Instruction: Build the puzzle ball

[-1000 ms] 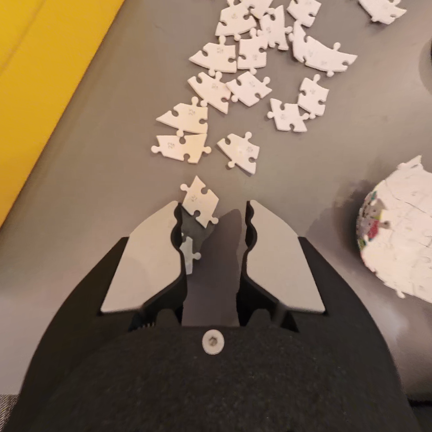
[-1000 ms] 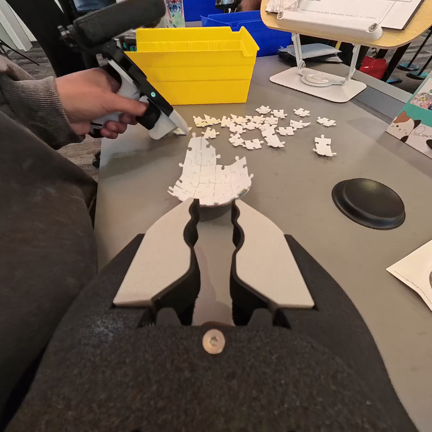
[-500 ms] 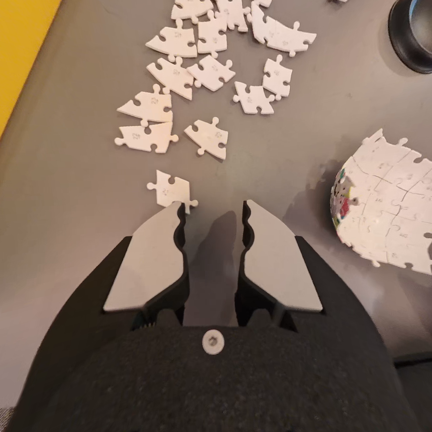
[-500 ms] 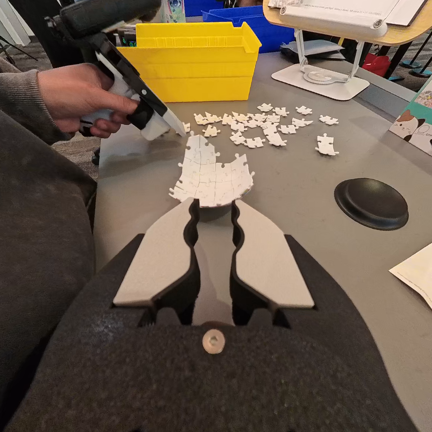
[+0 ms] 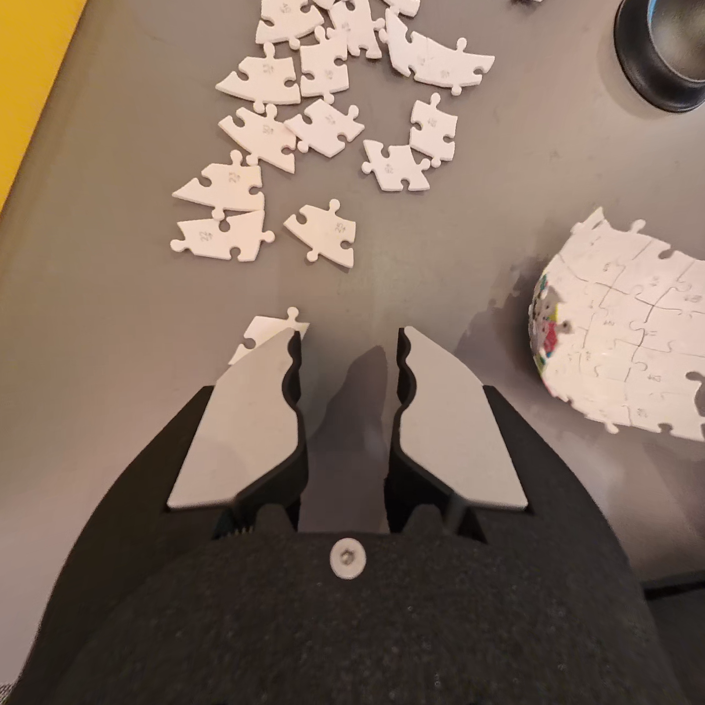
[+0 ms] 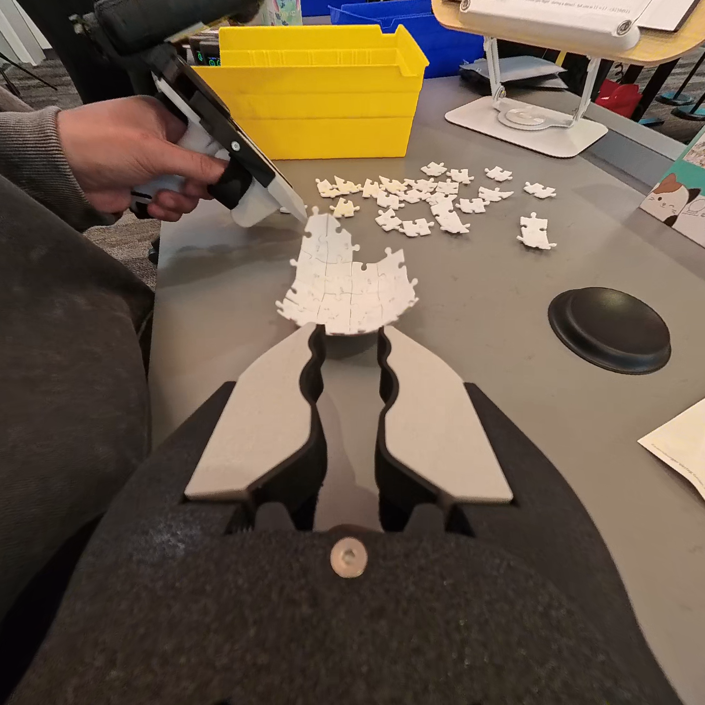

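Puzzle ball, part-built: both grippers empty

Left wrist view. Left gripper (image 5: 349, 335), jaws apart, nothing between them, held low over the grey table (image 5: 95, 305). One loose piece (image 5: 267, 332) lies white side up, half hidden beneath the tip of the left-hand finger, not between the jaws. Scattered pieces (image 5: 320, 129) lie farther off, all white side up, several touching or overlapping; probably turned so for reading their backs. Part-built shell (image 5: 625, 343) sits to the right, curved, its printed outer face showing at the left edge. Black round object (image 5: 663, 61) stands far right, cropped. Yellow bin (image 5: 23, 76) fills the far left corner.

Right wrist view. Right gripper (image 6: 351, 335), jaws parted and empty, tips just before the part-built shell (image 6: 343, 290). Shell rests hollow side up on a small dark stand (image 6: 349, 347), presumably to keep it from rolling. Left gripper (image 6: 293, 208), held in the person's hand (image 6: 129, 156), points down beside the shell's far upper rim. Scattered pieces (image 6: 423, 198) lie beyond. Yellow bin (image 6: 316, 99) stands at the far side. Black domed disc (image 6: 608, 330) lies to the right, well apart.

Judgement: next piece is not yet picked.
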Demonstrator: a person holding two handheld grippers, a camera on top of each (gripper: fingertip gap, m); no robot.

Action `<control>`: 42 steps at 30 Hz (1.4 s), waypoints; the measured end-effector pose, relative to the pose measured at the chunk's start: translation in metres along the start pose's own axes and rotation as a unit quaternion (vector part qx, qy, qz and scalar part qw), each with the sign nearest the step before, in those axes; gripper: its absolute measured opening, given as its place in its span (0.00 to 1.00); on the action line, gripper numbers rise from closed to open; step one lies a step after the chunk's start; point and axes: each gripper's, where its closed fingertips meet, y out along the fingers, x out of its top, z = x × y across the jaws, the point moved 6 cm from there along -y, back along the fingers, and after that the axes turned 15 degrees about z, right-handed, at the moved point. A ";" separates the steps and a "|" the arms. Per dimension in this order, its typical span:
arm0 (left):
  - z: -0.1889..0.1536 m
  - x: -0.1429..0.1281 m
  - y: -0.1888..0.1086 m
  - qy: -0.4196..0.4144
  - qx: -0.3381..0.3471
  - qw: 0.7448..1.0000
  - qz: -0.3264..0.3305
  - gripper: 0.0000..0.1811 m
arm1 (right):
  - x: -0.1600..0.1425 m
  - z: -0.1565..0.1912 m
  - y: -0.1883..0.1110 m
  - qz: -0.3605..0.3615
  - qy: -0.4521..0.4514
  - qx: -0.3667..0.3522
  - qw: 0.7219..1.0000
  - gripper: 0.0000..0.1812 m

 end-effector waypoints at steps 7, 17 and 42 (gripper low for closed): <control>0.020 0.009 -0.022 0.036 0.031 0.998 -0.036 0.27 | -0.001 0.000 0.000 0.002 -0.001 -0.002 1.000 0.14; 0.039 0.002 -0.074 0.139 -0.075 0.971 -0.180 0.31 | -0.004 -0.010 0.004 0.009 0.004 -0.033 0.999 0.14; 0.025 -0.028 -0.053 0.258 -0.012 0.946 -0.196 0.31 | -0.010 -0.034 0.024 0.051 0.035 -0.127 0.990 0.15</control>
